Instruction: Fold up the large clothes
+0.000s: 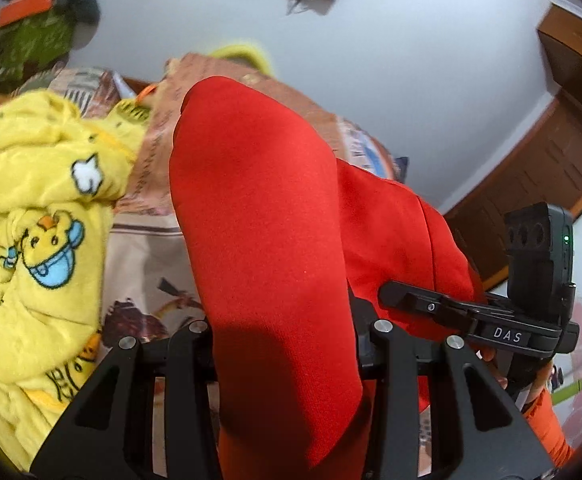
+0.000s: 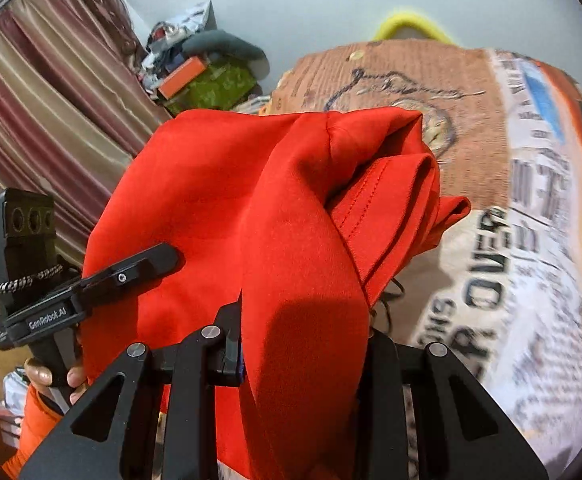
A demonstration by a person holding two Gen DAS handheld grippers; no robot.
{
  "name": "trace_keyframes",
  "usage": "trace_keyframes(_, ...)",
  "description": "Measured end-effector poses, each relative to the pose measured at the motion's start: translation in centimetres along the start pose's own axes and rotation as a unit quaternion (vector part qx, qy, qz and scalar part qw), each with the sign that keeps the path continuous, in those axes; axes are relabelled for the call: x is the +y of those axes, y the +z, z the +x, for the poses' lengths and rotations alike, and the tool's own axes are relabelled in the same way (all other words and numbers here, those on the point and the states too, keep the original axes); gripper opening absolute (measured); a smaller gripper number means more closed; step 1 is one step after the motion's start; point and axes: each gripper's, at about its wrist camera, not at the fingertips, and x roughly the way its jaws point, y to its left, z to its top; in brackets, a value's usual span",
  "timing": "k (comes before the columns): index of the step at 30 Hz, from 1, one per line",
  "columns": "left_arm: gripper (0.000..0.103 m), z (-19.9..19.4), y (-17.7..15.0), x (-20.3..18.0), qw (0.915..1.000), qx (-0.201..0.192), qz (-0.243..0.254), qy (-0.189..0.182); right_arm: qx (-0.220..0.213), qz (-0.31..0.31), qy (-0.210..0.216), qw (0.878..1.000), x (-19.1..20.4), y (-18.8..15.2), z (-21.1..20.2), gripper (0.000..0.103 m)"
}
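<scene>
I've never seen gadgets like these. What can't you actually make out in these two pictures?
- Left wrist view: the left gripper fingertips are buried under the red garment.
- Right wrist view: the right gripper fingertips, likewise covered by the cloth.
- Both views: what kind of garment it is; it is bunched up and cut off by the bottom edge.
- Right wrist view: the printed bedsheet lettering is blurred.

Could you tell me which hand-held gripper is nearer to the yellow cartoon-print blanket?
Left. The left hand-held gripper, gripping the red garment, has the yellow blanket just beside it; the right hand-held gripper holds the garment's far side.
</scene>
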Motion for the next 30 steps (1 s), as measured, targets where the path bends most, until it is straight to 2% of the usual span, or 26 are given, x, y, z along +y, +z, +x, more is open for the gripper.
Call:
trace_keyframes(6, 0.040, 4.9, -0.3, 5.4, 0.9990, 0.031, -0.020, 0.024, 0.041, 0.024, -0.017, 0.999, -1.6, 0.6, 7.0, 0.026)
trace_keyframes(13, 0.043, 10.2, -3.3, 10.7, 0.9915, 0.096, -0.053, 0.069, 0.086, 0.058, -0.042, 0.994, -4.2, -0.6, 12.3, 0.022)
trace_keyframes(16, 0.047, 9.8, -4.1, 12.4, 0.9930, 0.084, -0.075, 0.036, 0.088, 0.037, -0.047, 0.994, -3.9, -1.0, 12.2, 0.024)
trace_keyframes(18, 0.049, 9.4, -4.3, 12.6, 0.9925, 0.086, -0.078, 0.036, 0.093, 0.016, -0.062, 0.994, -3.2, -1.2, 11.9, 0.027)
trace_keyframes(24, 0.050, 7.2, -4.6, 10.9, 0.9926, 0.082, -0.039, 0.080, 0.075, -0.020, -0.104, 0.992, -2.1, -2.1, 9.8, 0.029)
trace_keyframes(30, 0.050, 3.6, -5.2, 8.5, 0.9885, 0.060, 0.016, 0.138, 0.047, -0.061, -0.147, 0.986, -0.6, -3.0, 6.9, 0.029)
